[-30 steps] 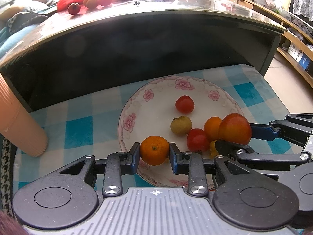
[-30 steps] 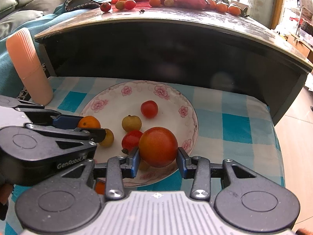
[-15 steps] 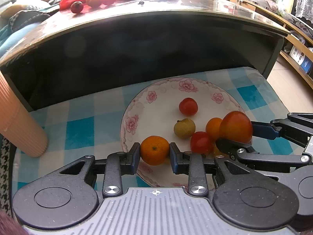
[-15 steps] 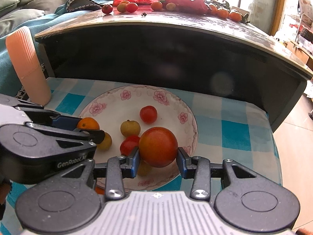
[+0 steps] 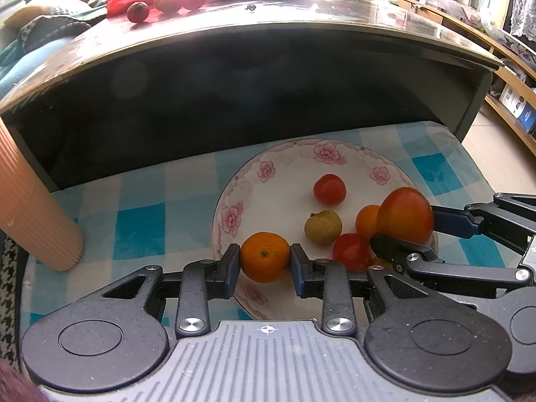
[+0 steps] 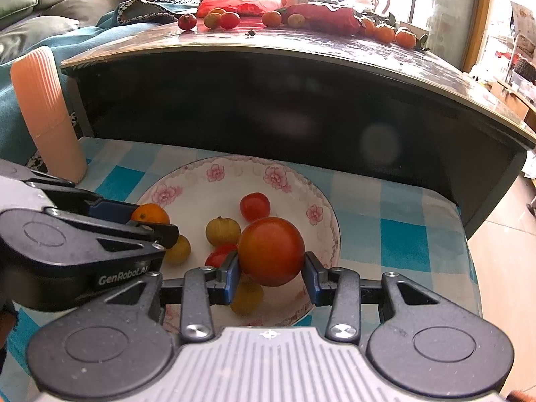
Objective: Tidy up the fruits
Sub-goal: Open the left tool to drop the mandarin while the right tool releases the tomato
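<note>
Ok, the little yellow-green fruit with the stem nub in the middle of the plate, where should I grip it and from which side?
Grip the yellow-green fruit across its round middle, coming down from above with fingers spread left and right. The stem nub sits on top, so the sides are smooth. A red fruit crowds its near side and the right gripper, shut on the big tomato, blocks a low approach over the plate.

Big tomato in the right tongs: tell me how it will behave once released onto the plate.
The big tomato is round and smooth, so it will probably roll. The plate dips inward, likely sending it toward the other fruit. Its glossy skin suggests easy bruising.
</note>
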Demonstrator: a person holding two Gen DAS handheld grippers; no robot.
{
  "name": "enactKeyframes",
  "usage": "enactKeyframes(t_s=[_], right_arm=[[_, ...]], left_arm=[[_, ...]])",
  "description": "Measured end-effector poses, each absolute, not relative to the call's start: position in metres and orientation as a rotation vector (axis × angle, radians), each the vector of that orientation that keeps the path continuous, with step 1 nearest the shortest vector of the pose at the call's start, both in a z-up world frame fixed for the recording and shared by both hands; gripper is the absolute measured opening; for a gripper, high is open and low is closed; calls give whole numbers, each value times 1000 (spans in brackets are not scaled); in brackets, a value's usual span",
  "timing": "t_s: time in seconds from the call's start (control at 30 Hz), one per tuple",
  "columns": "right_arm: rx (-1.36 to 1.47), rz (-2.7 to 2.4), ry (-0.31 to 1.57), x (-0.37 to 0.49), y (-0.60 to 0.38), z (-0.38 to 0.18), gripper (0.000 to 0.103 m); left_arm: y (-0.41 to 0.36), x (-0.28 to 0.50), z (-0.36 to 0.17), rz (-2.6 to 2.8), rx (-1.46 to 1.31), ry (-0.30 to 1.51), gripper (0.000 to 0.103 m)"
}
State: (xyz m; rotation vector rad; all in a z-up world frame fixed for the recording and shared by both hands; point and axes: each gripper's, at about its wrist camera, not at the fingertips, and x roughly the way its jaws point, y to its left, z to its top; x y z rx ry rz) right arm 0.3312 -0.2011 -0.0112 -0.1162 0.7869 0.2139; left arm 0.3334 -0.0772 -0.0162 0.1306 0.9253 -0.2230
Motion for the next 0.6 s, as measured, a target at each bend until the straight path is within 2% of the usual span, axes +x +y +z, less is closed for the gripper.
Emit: enactKeyframes(t_s=[0.6], right_arm=[[-79, 214, 777, 342, -209, -13, 53]], left_arm=[[-77, 340, -14, -224, 116, 914, 39]])
